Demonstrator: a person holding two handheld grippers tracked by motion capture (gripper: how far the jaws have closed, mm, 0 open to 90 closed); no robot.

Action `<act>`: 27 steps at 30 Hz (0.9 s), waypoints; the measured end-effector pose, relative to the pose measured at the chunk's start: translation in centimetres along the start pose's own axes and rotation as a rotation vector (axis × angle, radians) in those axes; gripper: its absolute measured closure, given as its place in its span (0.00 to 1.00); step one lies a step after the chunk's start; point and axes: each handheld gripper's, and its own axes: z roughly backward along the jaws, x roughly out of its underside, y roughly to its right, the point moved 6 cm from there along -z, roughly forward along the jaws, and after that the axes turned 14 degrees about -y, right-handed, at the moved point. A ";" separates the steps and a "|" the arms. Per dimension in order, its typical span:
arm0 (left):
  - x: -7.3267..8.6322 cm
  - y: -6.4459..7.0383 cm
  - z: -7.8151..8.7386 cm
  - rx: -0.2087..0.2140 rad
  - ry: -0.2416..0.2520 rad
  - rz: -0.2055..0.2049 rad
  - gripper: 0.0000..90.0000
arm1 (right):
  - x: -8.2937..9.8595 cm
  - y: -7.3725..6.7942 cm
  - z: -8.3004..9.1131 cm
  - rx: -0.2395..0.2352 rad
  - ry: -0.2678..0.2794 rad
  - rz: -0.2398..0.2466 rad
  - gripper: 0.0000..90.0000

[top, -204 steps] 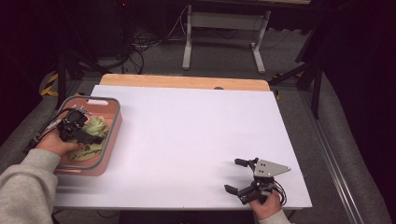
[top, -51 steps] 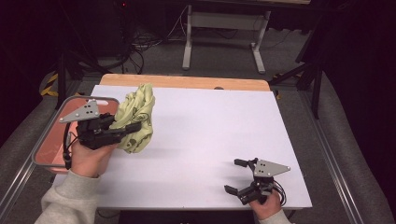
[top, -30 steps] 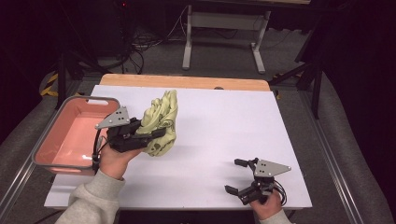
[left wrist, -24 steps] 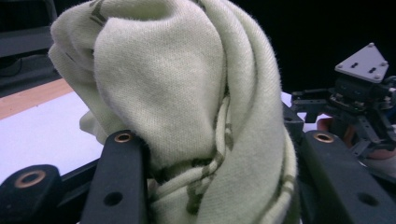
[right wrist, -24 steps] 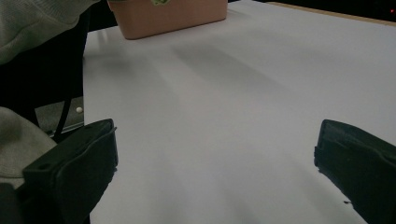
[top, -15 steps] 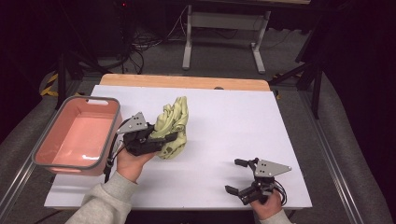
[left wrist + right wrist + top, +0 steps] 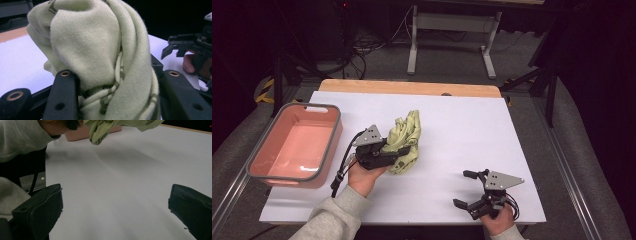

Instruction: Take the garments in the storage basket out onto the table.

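High view: left claw (image 7: 398,159) clamped on a bunched pale-green knit cloth (image 7: 404,139), held over the white counter (image 7: 472,130) just right of the pink bin (image 7: 294,145), which now looks empty. Left gripper view: cloth (image 7: 100,55) pinched between both jaws. Right claw (image 7: 468,191) rests near the counter's front edge, jaws wide apart, holding nothing. Step in hand, judged: carrying the cloth to the counter's middle. Next move calls for lowering it and spreading it, likely with both claws.
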 end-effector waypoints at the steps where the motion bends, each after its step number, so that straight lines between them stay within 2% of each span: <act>1: 0.1 0.0 -0.2 -0.004 -0.006 0.000 0.59 | 0.0 0.0 0.0 0.001 -0.001 0.000 0.00; 13: 0.8 -0.4 -1.9 -0.006 -0.060 0.019 0.58 | 0.0 0.0 0.0 -0.001 -0.003 -0.002 0.00; 20: 1.3 -0.7 -3.0 0.004 -0.110 0.036 0.58 | 0.1 0.0 0.0 -0.003 -0.003 -0.004 0.00; 27: 1.7 -1.0 -3.6 0.007 -0.140 0.052 0.55 | 0.1 0.1 0.0 -0.003 -0.002 -0.005 0.00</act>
